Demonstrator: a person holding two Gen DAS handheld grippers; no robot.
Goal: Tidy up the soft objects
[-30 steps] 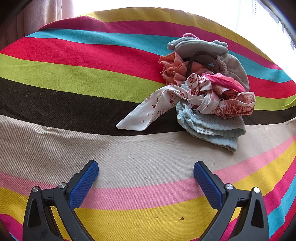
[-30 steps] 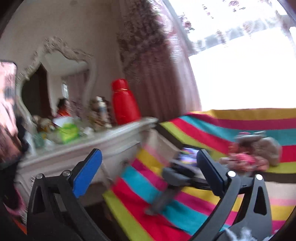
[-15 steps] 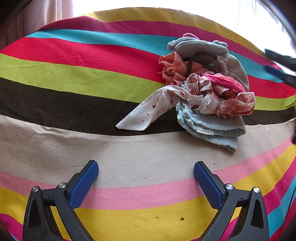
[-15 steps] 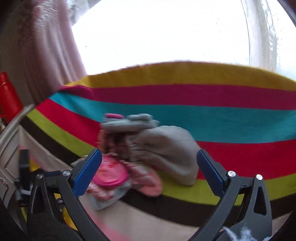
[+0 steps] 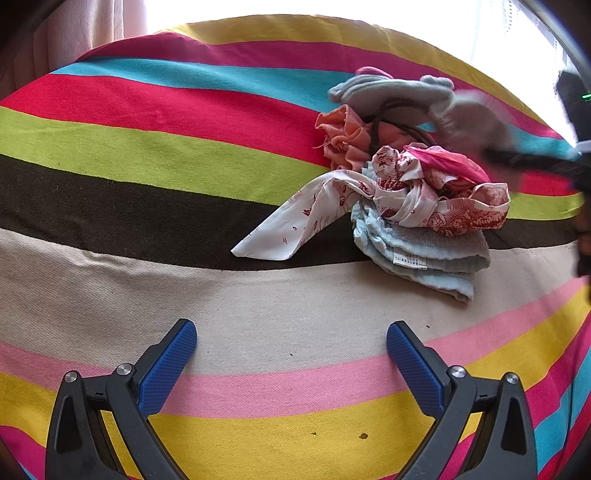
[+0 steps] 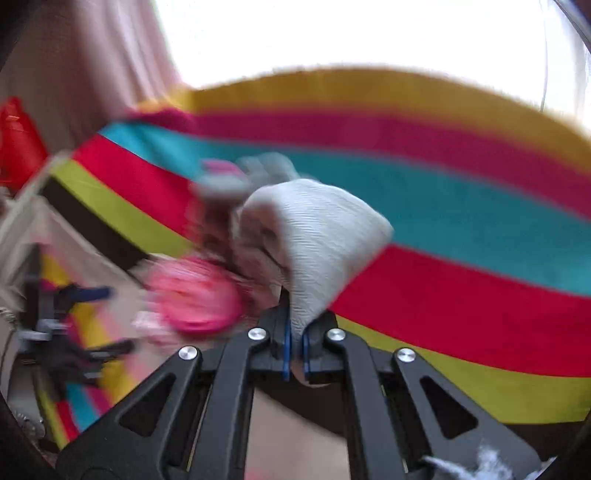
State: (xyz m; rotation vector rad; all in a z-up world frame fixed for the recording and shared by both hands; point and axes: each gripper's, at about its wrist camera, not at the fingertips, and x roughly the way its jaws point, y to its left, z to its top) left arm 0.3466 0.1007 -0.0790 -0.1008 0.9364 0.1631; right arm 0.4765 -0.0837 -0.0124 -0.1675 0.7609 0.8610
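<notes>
right hand-held gripper point(image 6: 295, 347) is clamped on the edge of the grey knit glove point(image 6: 317, 236), I'd guess to peel it off the pile of soft stuff point(image 5: 413, 184) on the striped bed cover point(image 5: 184, 147), while the left hand-held gripper point(image 5: 291, 354) waits wide open nearby, bright window point(image 6: 332, 33) behind.

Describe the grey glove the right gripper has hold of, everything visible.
The grey glove looks like ribbed knit, pale grey and soft. Its cuff end is pinched between the shut blue pads of the right gripper, tenting the fabric upward. Its fingers lie at the far side of the pile, over the orange cloth and striped cover.
</notes>
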